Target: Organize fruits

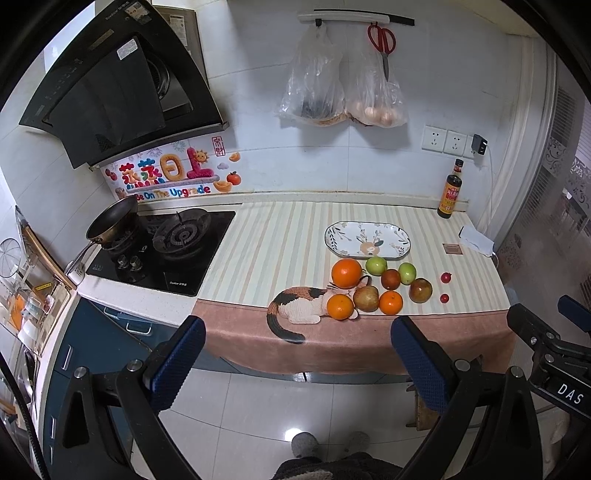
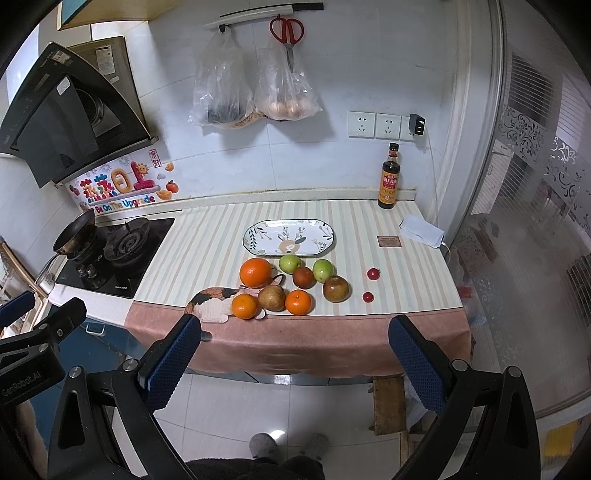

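A pile of fruit lies on the striped cloth near the counter's front edge: a large orange [image 1: 346,273] [image 2: 255,272], two small oranges [image 1: 340,306] [image 1: 390,302], two green apples [image 1: 376,266] [image 1: 407,272], brownish apples [image 1: 365,298] [image 1: 420,290] and two small red fruits [image 1: 446,277] [image 1: 444,298]. An oval flowered plate [image 1: 367,240] [image 2: 289,237] sits empty just behind them. My left gripper [image 1: 297,345] is open and empty, held off the counter's front. My right gripper [image 2: 293,345] is open and empty too, also short of the counter.
A dark sauce bottle [image 2: 390,177] stands at the back right by the wall. A white cloth [image 2: 422,229] and a small card [image 2: 389,241] lie at the right. A gas stove [image 1: 162,251] with a pan [image 1: 110,219] is at the left. Bags and scissors [image 2: 287,31] hang on the wall.
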`<state>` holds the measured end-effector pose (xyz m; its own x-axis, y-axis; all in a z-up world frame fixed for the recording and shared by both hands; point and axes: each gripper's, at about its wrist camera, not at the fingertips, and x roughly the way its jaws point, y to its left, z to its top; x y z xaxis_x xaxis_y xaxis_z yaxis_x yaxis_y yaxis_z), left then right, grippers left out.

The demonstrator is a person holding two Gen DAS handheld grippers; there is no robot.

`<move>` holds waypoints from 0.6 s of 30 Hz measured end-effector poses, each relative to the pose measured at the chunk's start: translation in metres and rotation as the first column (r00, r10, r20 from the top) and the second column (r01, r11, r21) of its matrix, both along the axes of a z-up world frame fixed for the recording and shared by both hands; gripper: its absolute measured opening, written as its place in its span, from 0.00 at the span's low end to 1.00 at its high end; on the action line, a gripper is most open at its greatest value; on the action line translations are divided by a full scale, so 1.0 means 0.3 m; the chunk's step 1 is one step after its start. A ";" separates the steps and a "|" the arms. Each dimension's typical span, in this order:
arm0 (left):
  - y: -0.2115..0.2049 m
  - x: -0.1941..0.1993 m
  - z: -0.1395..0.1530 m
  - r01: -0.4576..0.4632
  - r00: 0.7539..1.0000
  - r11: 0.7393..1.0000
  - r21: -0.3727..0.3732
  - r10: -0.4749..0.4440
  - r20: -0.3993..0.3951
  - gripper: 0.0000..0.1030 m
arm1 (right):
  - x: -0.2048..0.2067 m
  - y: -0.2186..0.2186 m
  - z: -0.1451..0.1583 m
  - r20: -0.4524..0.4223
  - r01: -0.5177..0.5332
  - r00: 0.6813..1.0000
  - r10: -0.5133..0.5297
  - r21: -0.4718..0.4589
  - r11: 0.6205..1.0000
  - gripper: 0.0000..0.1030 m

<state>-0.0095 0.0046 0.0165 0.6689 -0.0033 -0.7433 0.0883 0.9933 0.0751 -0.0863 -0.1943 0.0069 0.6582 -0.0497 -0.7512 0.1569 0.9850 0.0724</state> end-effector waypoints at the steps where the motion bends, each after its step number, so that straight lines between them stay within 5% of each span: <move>1: 0.000 -0.001 0.001 0.000 1.000 1.000 0.001 0.000 0.000 1.00 | -0.001 0.002 0.001 0.000 0.000 1.000 0.000 0.000 1.000 1.00; 18: 0.010 0.018 0.024 0.011 1.000 1.000 -0.014 -0.011 0.014 1.00 | -0.036 -0.002 0.044 0.019 0.013 1.000 -0.014 0.026 1.000 1.00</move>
<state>-0.0040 0.0074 0.0238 0.6789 -0.0212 -0.7340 0.0981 0.9932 0.0620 -0.0970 -0.1949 0.0202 0.6722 -0.0393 -0.7393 0.1684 0.9805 0.1010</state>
